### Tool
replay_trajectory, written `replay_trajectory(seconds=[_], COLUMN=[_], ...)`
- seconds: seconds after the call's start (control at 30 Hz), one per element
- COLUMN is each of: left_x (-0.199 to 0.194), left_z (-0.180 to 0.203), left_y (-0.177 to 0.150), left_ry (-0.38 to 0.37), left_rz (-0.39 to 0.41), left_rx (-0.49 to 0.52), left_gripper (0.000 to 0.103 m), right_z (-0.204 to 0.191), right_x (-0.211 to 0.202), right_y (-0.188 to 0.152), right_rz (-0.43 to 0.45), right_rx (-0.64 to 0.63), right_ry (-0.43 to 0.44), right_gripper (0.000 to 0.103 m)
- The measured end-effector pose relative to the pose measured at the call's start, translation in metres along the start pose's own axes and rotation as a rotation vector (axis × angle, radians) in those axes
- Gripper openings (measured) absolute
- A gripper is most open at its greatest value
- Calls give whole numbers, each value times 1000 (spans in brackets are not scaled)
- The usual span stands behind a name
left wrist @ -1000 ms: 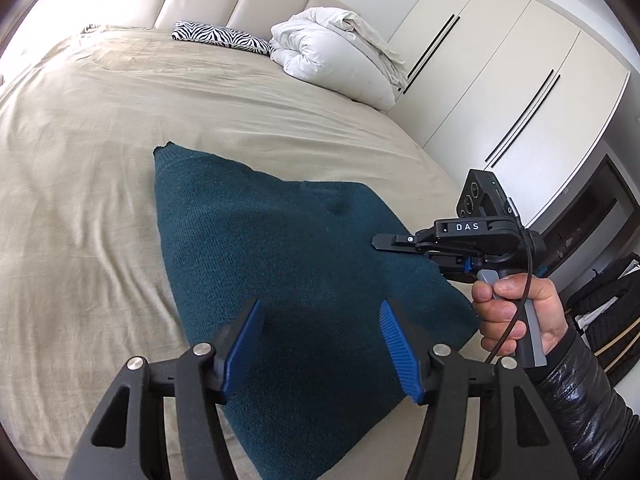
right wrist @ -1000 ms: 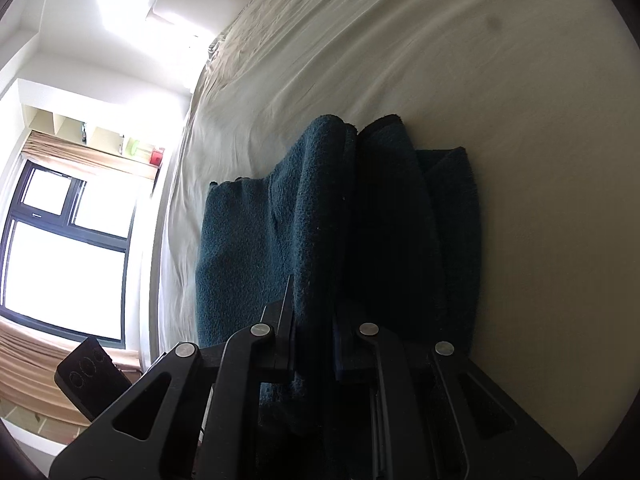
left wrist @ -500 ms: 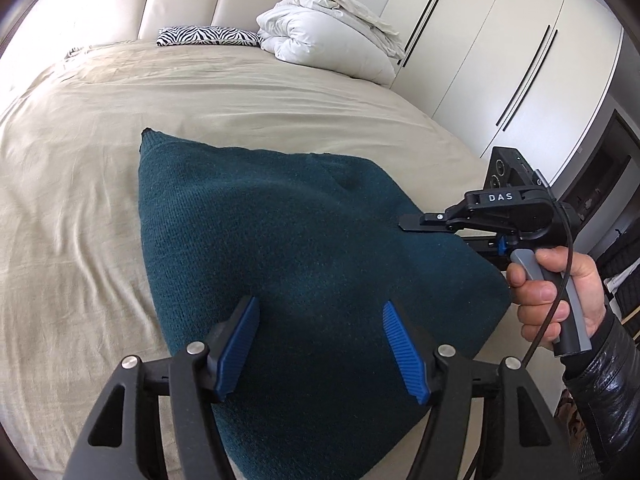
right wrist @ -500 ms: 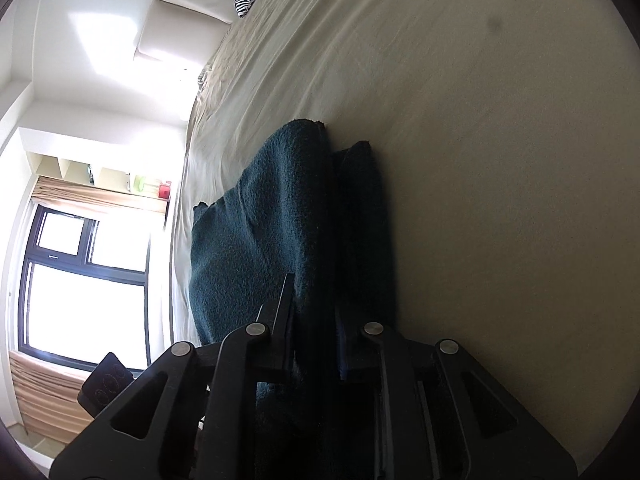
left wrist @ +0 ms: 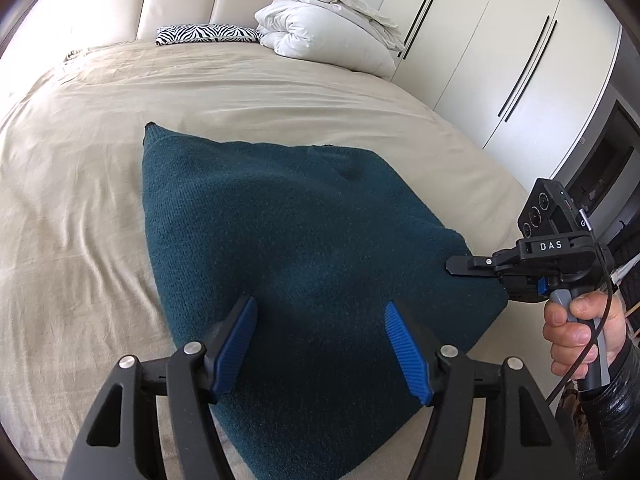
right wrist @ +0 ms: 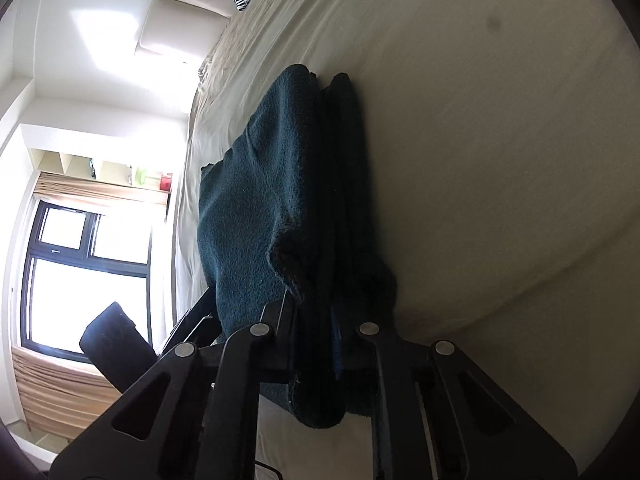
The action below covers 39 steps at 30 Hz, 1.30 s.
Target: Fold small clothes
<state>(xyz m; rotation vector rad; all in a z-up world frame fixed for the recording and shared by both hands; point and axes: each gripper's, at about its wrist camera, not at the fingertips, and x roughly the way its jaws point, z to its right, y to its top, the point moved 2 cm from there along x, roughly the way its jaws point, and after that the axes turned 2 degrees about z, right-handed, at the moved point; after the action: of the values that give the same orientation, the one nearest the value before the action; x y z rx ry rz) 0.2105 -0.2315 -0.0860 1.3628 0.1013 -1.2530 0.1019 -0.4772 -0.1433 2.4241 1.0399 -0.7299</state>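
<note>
Folding is mid-way: teal knit garment [left wrist: 304, 264] lies on the beige bed sheet [left wrist: 80, 208], near the foot-side edge, doubled over, and its right edge is stacked in several layers in the right wrist view [right wrist: 280, 208].

Step in hand, as I read it: carry the pinched right edge across and lay it down. To do it well, I'd keep all layers in the pinch together, lift only enough to clear the fabric below, move flat and slow so the thick knit doesn't drag or bunch, and line the edge up before letting go. Left side can pin the near part so the base doesn't slide on the sheet.

Right gripper [right wrist: 316, 344]: clenched on the garment's edge, cloth bunched between the fingers, jaws nearly together. From the left wrist view it sits at the garment's right corner [left wrist: 456, 270], person's hand [left wrist: 580, 332] on the grip.

Left gripper [left wrist: 320, 340]: released, blue pads [left wrist: 236, 344] spread wide, holding nothing, hovering over the near part of the garment; contact not evident.
</note>
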Motion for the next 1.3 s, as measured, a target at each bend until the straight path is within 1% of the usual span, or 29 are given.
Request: replay_trajectory(seconds=[0.13, 0.17, 0.23, 0.3, 0.37, 0.57, 0.6, 0.63, 0.67, 0.7, 0.73, 0.77, 0.8, 0.87, 0.93, 0.97, 1.0, 1.03, 1.07, 1.1, 1.13, 1.23, 1.3], left_x=[-2, -2, 1, 1, 1, 1, 1, 1, 1, 0, 0, 0, -1, -1, -2, -2, -2, -2, -2, -2, -2, -7, -17], left_z=[5, 7, 10, 12, 12, 10, 10, 10, 9, 9, 9, 8, 9, 9, 10, 11, 12, 13, 13, 13, 13, 12, 10], left_y=[-6, -9, -13, -17, -19, -19, -20, -21, -21, -21, -22, -22, -22, -22, -23, -24, -25, -26, -27, -28, -28, -25, -21], left_ry=[30, 38, 56, 67, 67, 73, 73, 71, 66, 62, 59, 58, 58, 60, 64, 66, 68, 72, 74, 75, 75, 72, 63], left_rz=[-15, -15, -19, -19, -23, -18, -16, -12, -9, -7, -6, -6, -6, -6, -6, -7, -8, -6, -3, 0, 3, 7, 23], left_rx=[44, 56, 82, 98, 102, 124, 123, 118, 110, 104, 102, 103, 104, 101, 106, 111, 118, 127, 133, 134, 133, 112, 84], left_gripper=[69, 69, 68, 68, 68, 68, 68, 68, 68, 68, 68, 68, 68, 68, 68, 68, 68, 68, 68, 68, 68, 68, 67], right_z=[3, 0, 4, 12, 15, 1, -4, -14, -26, -36, -52, -68, -83, -104, -108, -90, -78, -61, -44, -41, -39, -29, -34], right_x=[-14, -8, -10, 2, 7, 7, 4, 9, 12, 10, 7, 2, 1, 8, 24, 21, 33, 44, 47, 44, 40, 31, 26], right_y=[-19, -22, -31, -31, -36, -43, -44, -39, -35, -27, -29, -31, -34, -40, -43, -38, -41, -48, -56, -62, -66, -71, -71], right_rz=[40, 48, 56, 56, 69, 81, 81, 84, 99, 131, 171, 205, 213, 189, 134, 99, 58, 27, 46, 87, 101, 100, 80], right_rx=[15, 15, 7, 1, 27, -56, -63, -73, -86, -104, -138, -182, -224, -270, -278, -253, -223, -211, -228, -260, -267, -208, -210], right_ry=[-4, -8, -13, -19, 3, -31, -56, -92, -146, -220, -282, -299, -280, -227, -195, -206, -219, -214, -193, -171, -156, -117, -146], right_gripper=[9, 8, 8, 8, 7, 8, 10, 11, 13, 19, 21, 21, 21, 21, 21, 21, 20, 20, 19, 18, 18, 17, 18])
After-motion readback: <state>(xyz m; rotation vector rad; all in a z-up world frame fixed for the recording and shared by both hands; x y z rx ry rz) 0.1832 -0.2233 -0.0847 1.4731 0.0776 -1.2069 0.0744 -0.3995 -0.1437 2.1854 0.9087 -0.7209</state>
